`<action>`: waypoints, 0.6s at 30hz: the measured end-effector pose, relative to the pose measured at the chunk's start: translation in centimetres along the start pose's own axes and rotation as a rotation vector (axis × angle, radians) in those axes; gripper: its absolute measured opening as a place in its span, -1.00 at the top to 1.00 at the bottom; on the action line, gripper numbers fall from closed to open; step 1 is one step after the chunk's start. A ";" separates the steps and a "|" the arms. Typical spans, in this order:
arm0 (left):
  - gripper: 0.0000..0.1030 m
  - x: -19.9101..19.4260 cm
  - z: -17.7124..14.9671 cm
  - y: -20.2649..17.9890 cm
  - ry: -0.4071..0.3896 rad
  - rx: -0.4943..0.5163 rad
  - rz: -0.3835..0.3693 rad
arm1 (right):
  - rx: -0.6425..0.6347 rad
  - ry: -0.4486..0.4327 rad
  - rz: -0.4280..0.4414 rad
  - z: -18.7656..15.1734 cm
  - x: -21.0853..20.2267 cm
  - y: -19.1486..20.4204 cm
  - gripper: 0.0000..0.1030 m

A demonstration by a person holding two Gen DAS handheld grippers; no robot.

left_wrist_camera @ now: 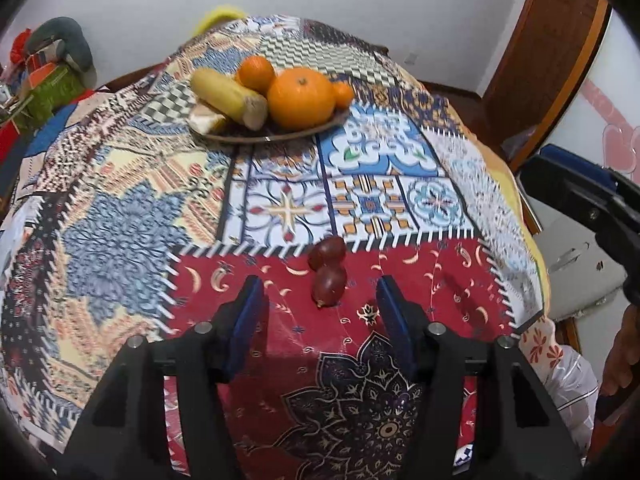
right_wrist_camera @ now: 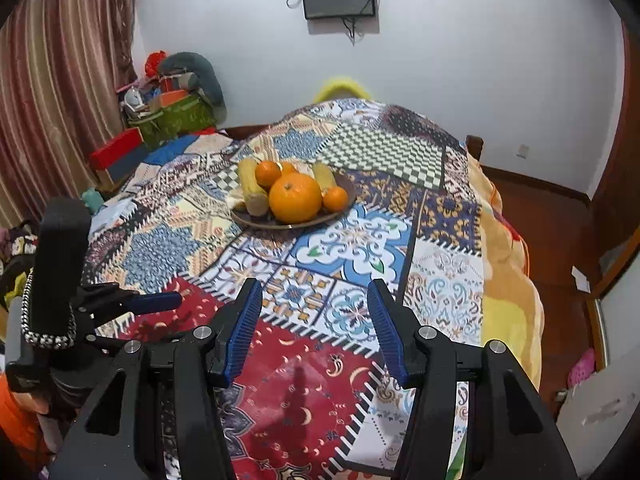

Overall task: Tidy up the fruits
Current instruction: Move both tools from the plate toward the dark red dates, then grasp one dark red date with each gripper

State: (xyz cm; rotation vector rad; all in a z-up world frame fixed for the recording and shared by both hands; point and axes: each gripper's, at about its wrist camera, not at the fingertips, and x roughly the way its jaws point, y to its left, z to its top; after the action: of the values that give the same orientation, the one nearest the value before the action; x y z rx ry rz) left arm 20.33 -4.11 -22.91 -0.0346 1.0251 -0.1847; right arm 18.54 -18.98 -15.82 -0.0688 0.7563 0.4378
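Two small dark red fruits (left_wrist_camera: 329, 268) lie touching on the red patch of the patchwork cloth (left_wrist_camera: 120, 232). My left gripper (left_wrist_camera: 319, 285) is open just above the cloth. The nearer red fruit (left_wrist_camera: 330, 287) sits between its blue pads (left_wrist_camera: 246, 320) with gaps on both sides. Farther back stands a brown plate (left_wrist_camera: 240, 136) holding a large orange (left_wrist_camera: 301, 98), smaller oranges (left_wrist_camera: 256, 72) and corn cobs (left_wrist_camera: 226, 94). My right gripper (right_wrist_camera: 314, 286) hangs open over the cloth with nothing between its fingers. The plate (right_wrist_camera: 256, 222) and large orange (right_wrist_camera: 295, 197) lie beyond it.
The cloth drops away at the right edge (left_wrist_camera: 536, 264) onto a yellow blanket (right_wrist_camera: 504, 280). Bags and boxes (right_wrist_camera: 176, 112) are piled at the back left by a curtain. The other tool's black frame (left_wrist_camera: 588, 200) and a hand (left_wrist_camera: 624, 352) are at the right.
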 end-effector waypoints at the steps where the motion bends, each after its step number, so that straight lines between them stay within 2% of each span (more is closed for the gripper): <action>1: -0.05 0.5 -0.1 -0.1 0.013 0.004 -0.012 | 0.001 0.007 -0.002 -0.2 0.2 0.0 0.00; 4: 0.13 1.7 -0.1 0.1 0.039 0.003 -0.020 | 0.003 0.027 -0.001 -0.6 0.7 -0.1 0.00; 6: 0.23 1.9 -0.1 0.3 0.028 0.001 -0.020 | 0.002 0.039 0.000 -0.7 1.2 0.0 0.00; 10: 0.64 1.7 -0.2 0.5 0.003 0.002 -0.053 | -0.007 0.060 0.000 -0.6 2.1 0.3 0.00; 18: 0.64 0.4 -0.6 1.5 -0.037 0.001 -0.030 | -0.023 0.095 0.029 -0.5 3.9 1.2 0.00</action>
State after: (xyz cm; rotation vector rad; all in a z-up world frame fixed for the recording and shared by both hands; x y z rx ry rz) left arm 20.25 -2.65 -23.75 -0.0527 0.9880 -0.2110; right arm 20.27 -16.59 -18.75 -0.1006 0.8469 0.4737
